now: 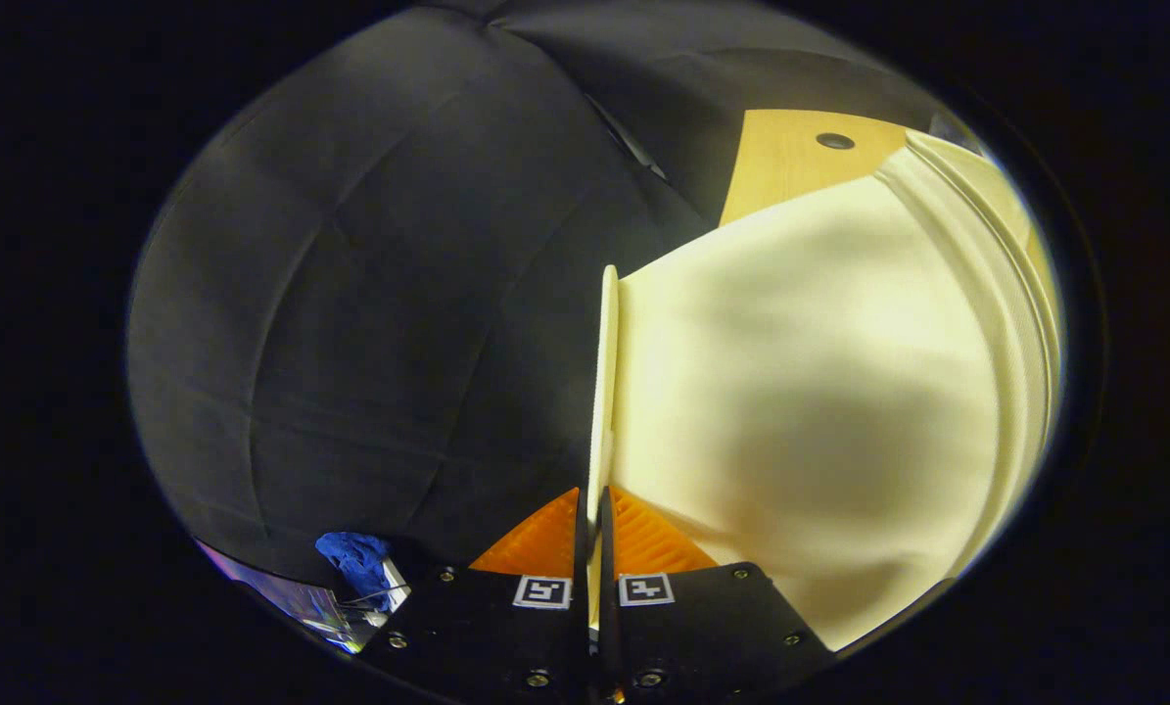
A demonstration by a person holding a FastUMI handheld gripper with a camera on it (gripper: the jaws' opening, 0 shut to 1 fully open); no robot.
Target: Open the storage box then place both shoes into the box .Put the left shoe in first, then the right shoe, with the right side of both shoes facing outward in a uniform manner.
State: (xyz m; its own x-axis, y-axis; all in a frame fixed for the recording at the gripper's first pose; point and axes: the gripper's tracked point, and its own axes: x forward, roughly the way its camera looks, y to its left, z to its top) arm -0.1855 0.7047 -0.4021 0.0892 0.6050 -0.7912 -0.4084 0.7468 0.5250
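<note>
Gripper view looks along the two fingers of the gripper (591, 534), which stand nearly pressed together with a thin cream-coloured panel edge pinched in the narrow slot between them. The inner faces of the fingers (543, 540) are ribbed, with fine parallel ridges, and each dark base plate carries a small square black-and-white marker (542, 591) and round screw heads.

The pinched edge belongs to the storage box (819, 392): a thin, flat flap (603, 382) rises straight ahead from between the fingertips, seen edge-on as a narrow rounded strip. To the right of it spreads a broad, smooth, matte cream surface of the box, softly shaded, with a band of stepped, parallel ridges curving along its far right side.

Beyond the box lies a patch of pale wooden tabletop (790, 157), smooth, with a small dark round hole in it.

To the left of the fingers and ahead hangs the dark cloth wall (369, 294), woven and creased in long soft folds. Low beside the left finger sits a crumpled blue scrap (354, 558) next to something shiny that I cannot make out.
</note>
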